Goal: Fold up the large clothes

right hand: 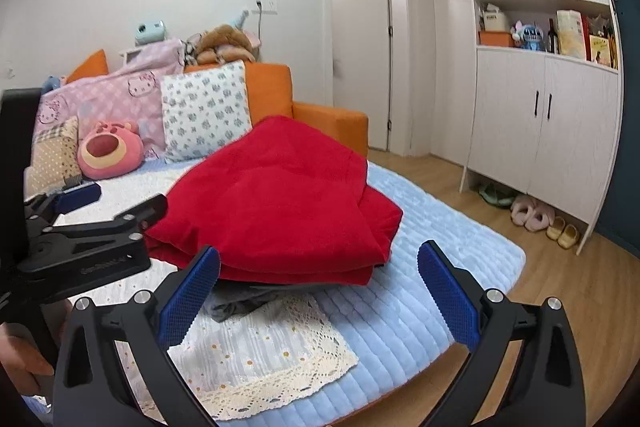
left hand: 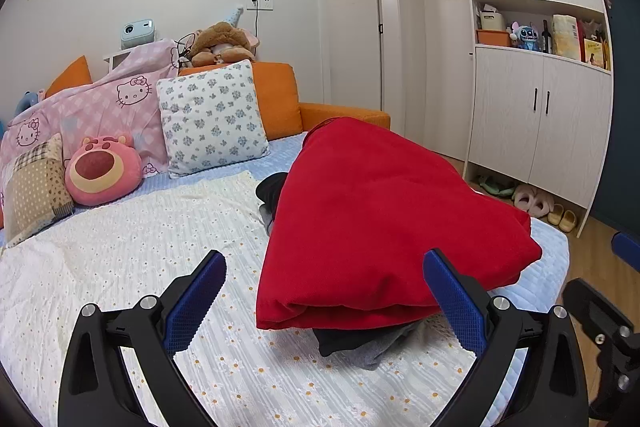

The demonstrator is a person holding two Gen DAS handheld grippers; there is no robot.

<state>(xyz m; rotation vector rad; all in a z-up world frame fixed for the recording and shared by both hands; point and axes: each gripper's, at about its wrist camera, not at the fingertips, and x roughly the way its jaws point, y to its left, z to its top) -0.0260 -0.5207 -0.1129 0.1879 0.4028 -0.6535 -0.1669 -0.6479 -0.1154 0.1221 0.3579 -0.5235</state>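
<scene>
A folded red garment [left hand: 380, 223] lies on the bed on top of dark and grey clothes [left hand: 368, 343]. It also shows in the right wrist view [right hand: 280, 203], with the grey clothes [right hand: 240, 301] poking out beneath. My left gripper [left hand: 324, 263] is open and empty, its blue pads [left hand: 196, 303] just short of the red garment's near folded edge. My right gripper [right hand: 318, 259] is open and empty, just short of the garment's near right corner. The left gripper's body [right hand: 80, 231] shows at the left of the right wrist view.
A white daisy-print cover [left hand: 140, 259] lies over a light blue mattress pad [right hand: 420, 267]. Pillows and plush toys [left hand: 104, 167] line the orange sofa back [left hand: 280, 99]. A white cabinet [left hand: 540, 123] with slippers [left hand: 536, 203] beneath stands at right on wood floor.
</scene>
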